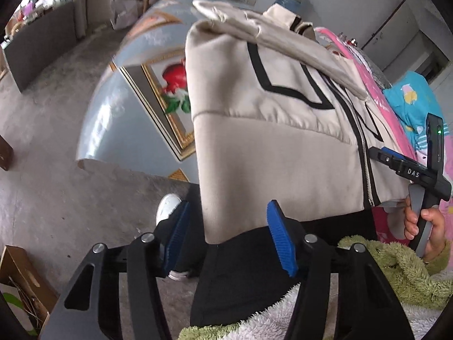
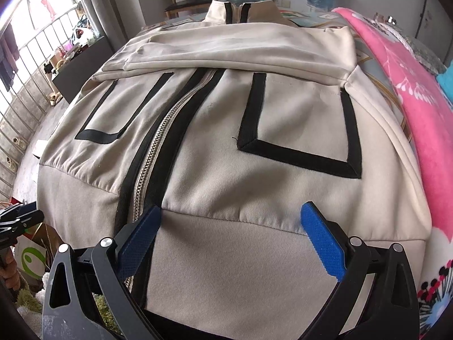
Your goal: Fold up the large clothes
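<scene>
Left claw (image 1: 226,235): black linkage arms, silver pivot screws, ribbed blue pads (image 1: 281,240). Right claw (image 2: 230,239): same build. Green fuzzy sleeve (image 1: 396,257).

A beige zip-up jacket (image 2: 226,130) with black trim lies spread front-up ahead of the right gripper (image 2: 229,243), its sleeves folded across the chest at the far end. The gripper's blue-padded fingers (image 2: 322,243) stand wide apart just above the ribbed hem, the left one beside the metal zipper (image 2: 158,141). To the gripper's right, a pink blanket (image 2: 405,96) lies alongside the jacket. Far left, the other gripper (image 2: 17,218) shows partly.
</scene>
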Motion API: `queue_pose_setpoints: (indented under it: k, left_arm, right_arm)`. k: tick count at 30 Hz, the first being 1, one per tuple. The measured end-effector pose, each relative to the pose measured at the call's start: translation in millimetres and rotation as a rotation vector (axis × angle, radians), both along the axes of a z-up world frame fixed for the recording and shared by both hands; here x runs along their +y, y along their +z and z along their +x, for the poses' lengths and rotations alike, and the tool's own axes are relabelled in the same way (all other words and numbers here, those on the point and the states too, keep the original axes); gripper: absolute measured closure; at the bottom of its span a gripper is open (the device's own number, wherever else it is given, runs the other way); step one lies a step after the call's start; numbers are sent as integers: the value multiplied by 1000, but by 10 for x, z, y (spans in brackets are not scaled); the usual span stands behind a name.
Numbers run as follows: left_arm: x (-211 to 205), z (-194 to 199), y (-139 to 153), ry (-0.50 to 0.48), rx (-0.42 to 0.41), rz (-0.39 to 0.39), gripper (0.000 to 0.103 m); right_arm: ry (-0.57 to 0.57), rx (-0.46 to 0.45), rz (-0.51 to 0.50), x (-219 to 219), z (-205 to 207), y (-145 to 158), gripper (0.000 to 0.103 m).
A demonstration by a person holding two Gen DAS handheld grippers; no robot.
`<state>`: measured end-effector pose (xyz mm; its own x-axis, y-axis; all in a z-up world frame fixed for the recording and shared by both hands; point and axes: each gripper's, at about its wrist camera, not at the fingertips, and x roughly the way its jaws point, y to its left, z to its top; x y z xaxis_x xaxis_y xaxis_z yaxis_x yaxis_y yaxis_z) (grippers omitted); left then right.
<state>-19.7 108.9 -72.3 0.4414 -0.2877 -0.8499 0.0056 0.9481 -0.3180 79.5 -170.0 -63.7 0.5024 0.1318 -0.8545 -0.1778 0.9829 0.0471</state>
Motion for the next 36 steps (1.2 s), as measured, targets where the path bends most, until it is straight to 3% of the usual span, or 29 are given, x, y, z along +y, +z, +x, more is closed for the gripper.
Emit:
queue_pose_setpoints:
  k: [4, 10, 15, 21, 25, 29, 36]
  left_arm:
    - [-49, 50, -48, -32, 1, -16, 51]
    - [-56, 4, -31, -55, -5, -32, 72]
    - [-87, -69, 104, -86, -36, -26, 72]
    - [-118, -27, 60, -70, -25, -15, 75]
    - [-171, -59, 120, -101, -72, 37, 89]
    - [-182, -75, 163, -110, -91, 55, 92]
    - [-207, -69, 143, -133, -93, 82, 92]
  right_arm:
    - [2, 0, -2, -2, 5, -6, 7]
    - [3, -3, -6, 3, 5, -11, 7]
    - [5, -7, -7, -1, 4, -19, 7]
    - [-5, -24, 29, -53, -53, 14, 7]
    - [-32, -46, 124, -273, -222, 126, 8]
    - [-108, -44, 164, -631, -482, 220, 9]
    - [-284, -8, 193, -1224, -874, 260, 26]
